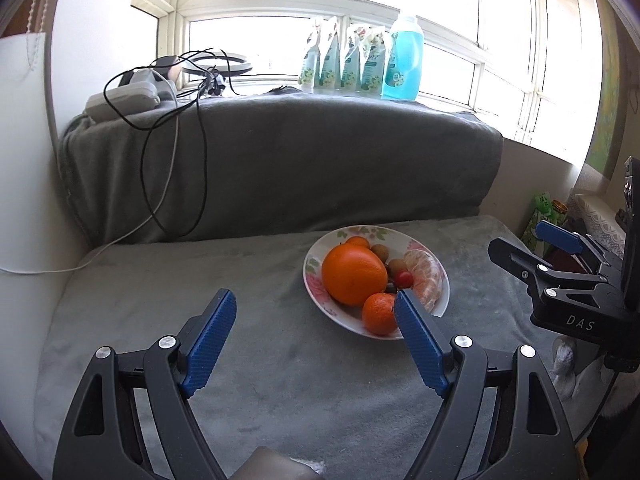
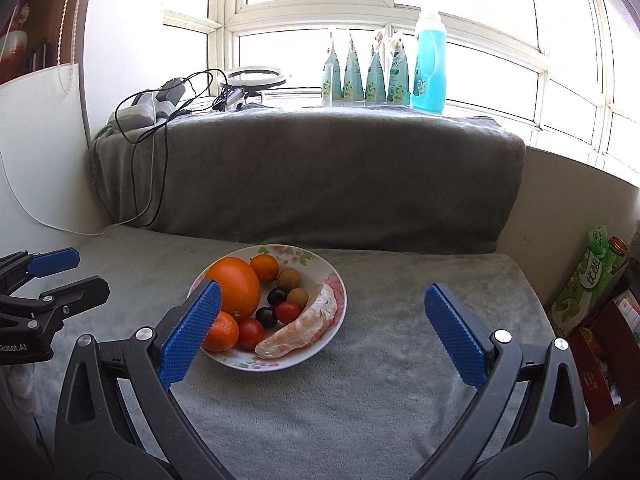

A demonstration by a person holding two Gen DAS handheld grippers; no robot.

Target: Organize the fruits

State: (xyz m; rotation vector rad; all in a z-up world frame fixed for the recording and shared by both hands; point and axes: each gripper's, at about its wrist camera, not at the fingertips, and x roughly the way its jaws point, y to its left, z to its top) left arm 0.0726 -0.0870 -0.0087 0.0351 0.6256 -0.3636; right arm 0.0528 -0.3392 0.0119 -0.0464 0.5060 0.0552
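Note:
A floral plate (image 2: 338,286) (image 1: 436,308) sits on a grey blanket. It holds a big orange (image 2: 236,286) (image 1: 354,276), two mandarins (image 2: 265,267) (image 2: 221,332), peeled citrus segments (image 2: 308,328) (image 1: 428,276), cherry tomatoes (image 2: 251,333), dark grapes (image 2: 277,297) and brown longans (image 2: 288,279). My left gripper (image 1: 316,312) is open and empty, in front and left of the plate. My right gripper (image 2: 322,304) is open and empty, in front and right of the plate. Each gripper shows at the other view's edge.
A blanket-covered backrest (image 2: 320,176) rises behind the plate. Cables and a power strip (image 2: 160,108) lie on its left end. Refill pouches and a blue bottle (image 2: 430,68) stand on the windowsill. Boxes and a green carton (image 2: 588,280) stand at the right.

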